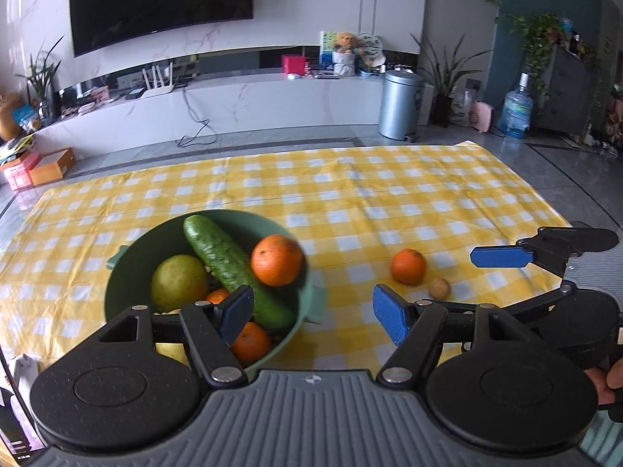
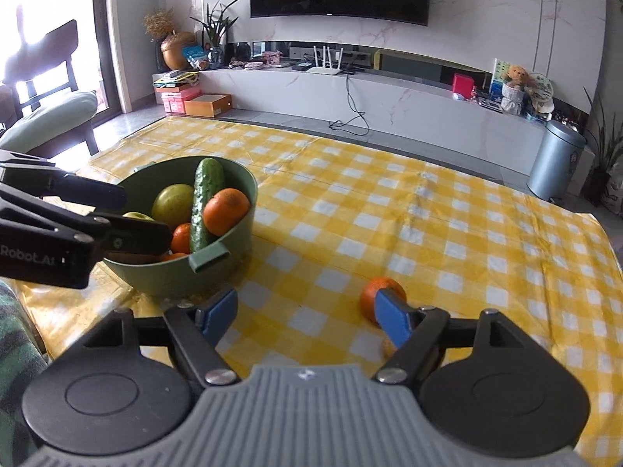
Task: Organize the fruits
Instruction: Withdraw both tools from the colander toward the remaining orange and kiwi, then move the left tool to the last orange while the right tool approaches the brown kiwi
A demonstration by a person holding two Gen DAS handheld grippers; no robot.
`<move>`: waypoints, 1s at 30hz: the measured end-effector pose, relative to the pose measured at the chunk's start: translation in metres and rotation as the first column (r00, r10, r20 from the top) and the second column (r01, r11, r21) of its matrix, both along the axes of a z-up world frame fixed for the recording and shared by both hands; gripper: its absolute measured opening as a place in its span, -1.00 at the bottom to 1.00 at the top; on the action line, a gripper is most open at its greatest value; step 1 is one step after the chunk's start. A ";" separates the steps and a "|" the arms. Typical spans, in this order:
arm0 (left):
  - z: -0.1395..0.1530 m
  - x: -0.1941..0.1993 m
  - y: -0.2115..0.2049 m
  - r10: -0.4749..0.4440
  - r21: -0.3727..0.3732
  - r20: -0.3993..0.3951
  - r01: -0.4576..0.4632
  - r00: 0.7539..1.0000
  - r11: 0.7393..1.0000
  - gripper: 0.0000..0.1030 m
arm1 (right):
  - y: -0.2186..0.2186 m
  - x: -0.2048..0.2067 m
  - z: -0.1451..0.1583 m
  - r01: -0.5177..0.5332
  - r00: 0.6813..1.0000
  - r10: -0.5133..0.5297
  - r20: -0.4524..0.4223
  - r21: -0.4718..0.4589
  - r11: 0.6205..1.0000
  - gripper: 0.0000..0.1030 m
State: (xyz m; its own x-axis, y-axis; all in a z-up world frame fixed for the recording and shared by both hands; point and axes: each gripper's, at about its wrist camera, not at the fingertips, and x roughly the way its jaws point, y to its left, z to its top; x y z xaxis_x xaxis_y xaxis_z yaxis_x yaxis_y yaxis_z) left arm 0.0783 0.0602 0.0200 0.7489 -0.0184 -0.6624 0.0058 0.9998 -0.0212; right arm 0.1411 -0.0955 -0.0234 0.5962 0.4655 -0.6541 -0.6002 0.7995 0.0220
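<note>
Left tool (image 1: 311,313): jaws stand apart, blue pads clear of everything, nothing between them. It hangs over the near edge of the green bowl (image 1: 117,295), its left pad in front of the bowl's contents, its right pad over bare cloth.

Right tool (image 2: 307,315): jaws apart, nothing gripped. Its right pad overlaps a loose orange (image 2: 370,292) in this view; whether it touches the fruit cannot be told. The left wrist view shows the same tool at the right edge, above the cloth, with part of a hand (image 1: 607,381) behind it.

Bowl contents, left wrist view: a cucumber (image 1: 222,257) lying diagonally across the bowl, a large orange (image 1: 277,260) resting against the far right wall, and a yellow-green pear (image 1: 179,282) at the left. Two smaller oranges lie low in the bowl, partly hidden by the tool's left finger.

On the desk, covered with a yellow checked cloth (image 1: 350,194), the loose orange sits well to the right of the bowl. A small brown nut-like item (image 1: 439,288), too small to identify, lies just beside it.

Beyond the desk: a metal bin (image 1: 400,104) on the floor.
</note>
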 end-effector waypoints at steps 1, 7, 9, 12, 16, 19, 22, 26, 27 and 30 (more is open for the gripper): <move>0.000 0.000 -0.004 -0.007 -0.001 0.002 0.007 1.000 1.000 0.59 | -0.006 -0.001 -0.002 0.014 1.000 -0.014 -0.002 0.000 1.000 0.45; -0.006 0.002 -0.028 -0.041 -0.039 -0.020 0.040 0.999 0.998 0.48 | -0.042 -0.005 -0.013 0.103 0.994 -0.102 -0.025 0.005 0.995 0.45; -0.009 0.002 -0.035 -0.047 -0.051 -0.020 0.046 0.999 0.998 0.39 | -0.053 -0.003 -0.015 0.137 0.990 -0.136 -0.050 0.027 0.990 0.45; -0.014 0.005 -0.044 -0.060 -0.062 -0.027 0.058 0.998 0.996 0.31 | -0.066 0.001 -0.014 0.190 0.980 -0.183 -0.077 0.084 0.978 0.47; -0.023 0.008 -0.052 -0.065 -0.078 -0.026 0.063 0.998 0.995 0.19 | -0.074 0.004 -0.020 0.268 0.962 -0.260 -0.083 0.105 0.958 0.52; -0.032 0.012 -0.055 -0.058 -0.106 -0.031 0.055 0.998 0.993 0.17 | -0.079 0.008 -0.024 0.323 0.945 -0.313 -0.098 0.115 0.939 0.52; -0.040 0.016 -0.059 -0.061 -0.116 -0.036 0.057 0.997 0.992 0.17 | -0.084 0.013 -0.027 0.361 0.931 -0.348 -0.113 0.138 0.922 0.52; -0.048 0.021 -0.065 -0.069 -0.106 -0.024 0.066 0.997 0.992 0.17 | -0.086 0.018 -0.031 0.402 0.914 -0.387 -0.125 0.130 0.906 0.51; -0.050 0.023 -0.065 -0.071 -0.116 -0.023 0.067 0.997 0.991 0.17 | -0.086 0.020 -0.032 0.405 0.912 -0.389 -0.130 0.133 0.905 0.49; -0.056 0.029 -0.066 -0.069 -0.139 -0.037 0.064 0.997 0.988 0.17 | -0.085 0.027 -0.036 0.415 0.906 -0.397 -0.147 0.132 0.900 0.48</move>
